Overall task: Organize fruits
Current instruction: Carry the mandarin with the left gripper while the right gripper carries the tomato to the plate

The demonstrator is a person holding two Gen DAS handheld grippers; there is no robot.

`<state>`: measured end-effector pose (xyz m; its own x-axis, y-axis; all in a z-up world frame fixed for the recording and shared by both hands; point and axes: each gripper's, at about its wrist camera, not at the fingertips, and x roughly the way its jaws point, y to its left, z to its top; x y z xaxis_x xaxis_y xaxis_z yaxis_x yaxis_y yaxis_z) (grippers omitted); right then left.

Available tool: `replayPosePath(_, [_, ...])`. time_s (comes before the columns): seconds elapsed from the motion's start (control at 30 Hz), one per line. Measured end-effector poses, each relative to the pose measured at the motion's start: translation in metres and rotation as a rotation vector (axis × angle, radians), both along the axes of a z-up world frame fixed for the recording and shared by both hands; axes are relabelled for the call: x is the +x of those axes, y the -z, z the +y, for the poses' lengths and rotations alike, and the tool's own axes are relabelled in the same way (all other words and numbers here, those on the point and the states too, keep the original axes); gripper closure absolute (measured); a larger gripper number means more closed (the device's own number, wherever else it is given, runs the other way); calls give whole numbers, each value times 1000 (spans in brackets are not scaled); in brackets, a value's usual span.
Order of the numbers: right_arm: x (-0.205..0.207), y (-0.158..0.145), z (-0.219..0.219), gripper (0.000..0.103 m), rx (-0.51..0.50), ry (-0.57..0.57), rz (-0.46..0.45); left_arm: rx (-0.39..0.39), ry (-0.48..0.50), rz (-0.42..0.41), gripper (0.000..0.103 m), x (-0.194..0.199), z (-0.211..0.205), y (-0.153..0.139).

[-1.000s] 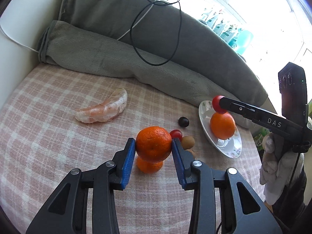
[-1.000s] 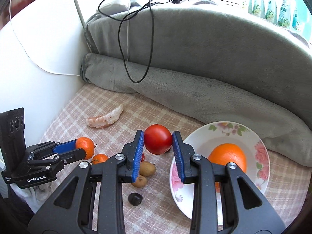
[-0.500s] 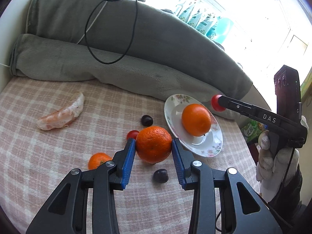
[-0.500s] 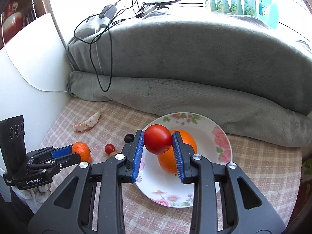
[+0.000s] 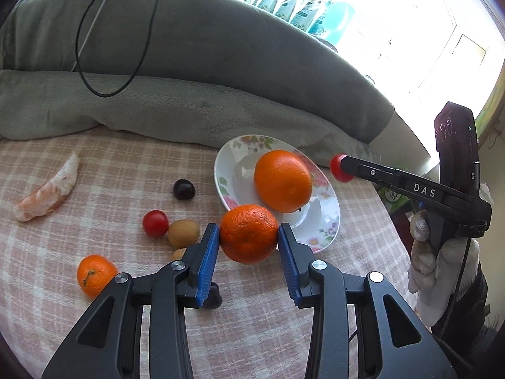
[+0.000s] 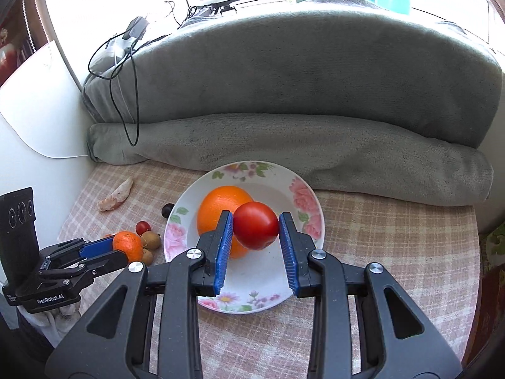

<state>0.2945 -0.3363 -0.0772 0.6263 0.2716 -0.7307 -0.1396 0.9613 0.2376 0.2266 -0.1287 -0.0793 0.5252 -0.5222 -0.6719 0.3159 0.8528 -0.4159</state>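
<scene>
Tomato (image 6: 255, 230) now over glossy floral plate (image 6: 303, 195), round, smooth

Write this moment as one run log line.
left gripper: shut on mandarin | right gripper: shut on tomato | plate: one orange

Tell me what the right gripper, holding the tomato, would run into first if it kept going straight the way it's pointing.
Probably the large orange on the floral plate. The right gripper points down at the plate, and the tomato overlaps the orange's near side. Depth is unclear; it might reach bare plate instead.
</scene>
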Motion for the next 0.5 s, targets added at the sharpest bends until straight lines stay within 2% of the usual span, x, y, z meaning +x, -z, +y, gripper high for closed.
replayPosePath(0.5, [19,18,-17,72,56,11,46,42,73,13,66,7,-40,6])
